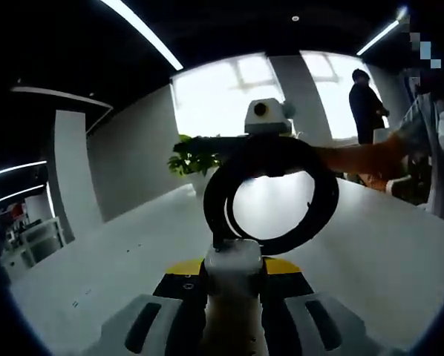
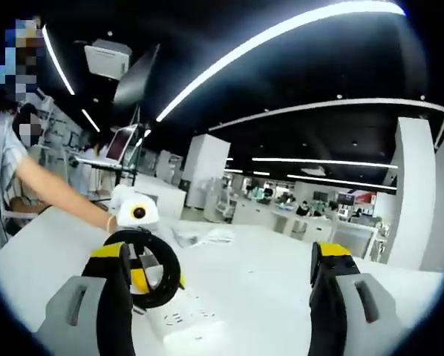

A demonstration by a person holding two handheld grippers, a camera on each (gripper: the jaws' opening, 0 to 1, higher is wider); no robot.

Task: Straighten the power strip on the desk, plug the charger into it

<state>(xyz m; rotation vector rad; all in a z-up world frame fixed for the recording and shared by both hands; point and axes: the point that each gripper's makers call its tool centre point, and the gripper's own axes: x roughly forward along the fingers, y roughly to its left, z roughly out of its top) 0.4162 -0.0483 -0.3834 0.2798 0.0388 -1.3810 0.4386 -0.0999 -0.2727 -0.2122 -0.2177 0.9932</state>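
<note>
White surface [image 2: 266,282] in an open office carries the strip [image 2: 183,317] just ahead-left of your wide-open right gripper [image 2: 220,297], long axis slanting away, while your left gripper [image 1: 233,326] is clamped on the charger [image 1: 233,268], cable [image 1: 270,194] looped above

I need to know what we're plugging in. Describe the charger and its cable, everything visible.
The charger is a small white, plastic-looking block, held between the jaws of the left gripper, which are closed on it. Its black cable rises from the block in a coiled loop, lifted off the white desk. In the right gripper view the same black coil hangs just above the white power strip, which lies flat on the desk; whether they touch cannot be told.
</note>
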